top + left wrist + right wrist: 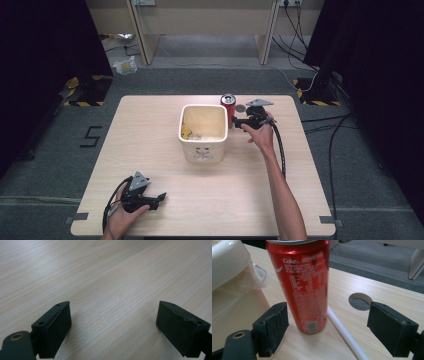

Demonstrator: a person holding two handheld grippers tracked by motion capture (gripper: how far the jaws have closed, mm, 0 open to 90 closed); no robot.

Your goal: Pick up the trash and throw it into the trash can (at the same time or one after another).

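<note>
A red Coke can (228, 106) (302, 282) stands upright on the table just right of a cream square bin (202, 130). My right gripper (237, 121) (327, 326) is open; the can stands just ahead of its jaws, nearer the left jaw, and nothing touches it. A white straw (347, 336) lies on the table beside the can's base. My left gripper (161, 197) (113, 328) rests open near the table's front left, with bare wood between its jaws.
The bin's side (227, 267) has a clear plastic liner and stands close to the can's left in the right gripper view. A round cable hole (240, 108) (360, 301) lies in the table behind the can. The light wooden table (150, 150) has dark curtains on both sides.
</note>
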